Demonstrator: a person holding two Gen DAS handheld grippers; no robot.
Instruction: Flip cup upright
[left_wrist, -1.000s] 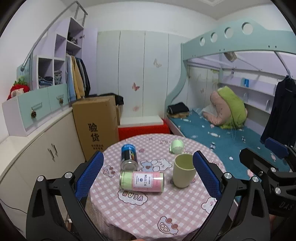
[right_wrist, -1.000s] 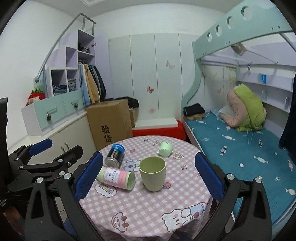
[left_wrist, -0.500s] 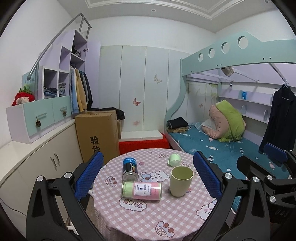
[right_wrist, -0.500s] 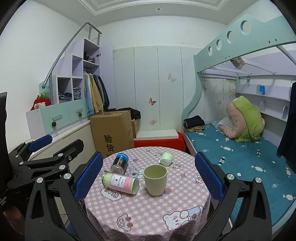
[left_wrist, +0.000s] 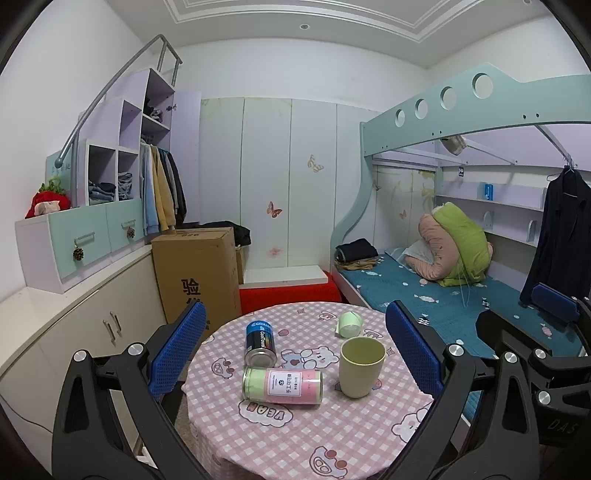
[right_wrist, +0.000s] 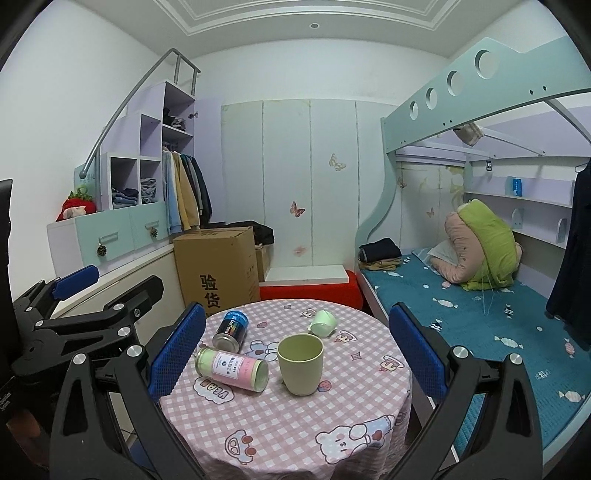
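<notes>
From the left wrist, the left gripper gapes wide and empty above the round table; the green cup stands upright beside a toppled pink-green canister. From the right wrist, the right gripper hangs equally wide and empty; a small mint cup, seemingly on its side, lies behind.

I have drawn both tools back and tilted them up. In my left view the worktop has dropped toward the bottom of the frame and looks smaller, and the ceiling moulding now fills the top. The cup has slid lower, toward centre right. My right view shows the same: the cup sits lower in the frame, more of the ceiling is visible, and my left tool has risen along the left edge.
</notes>
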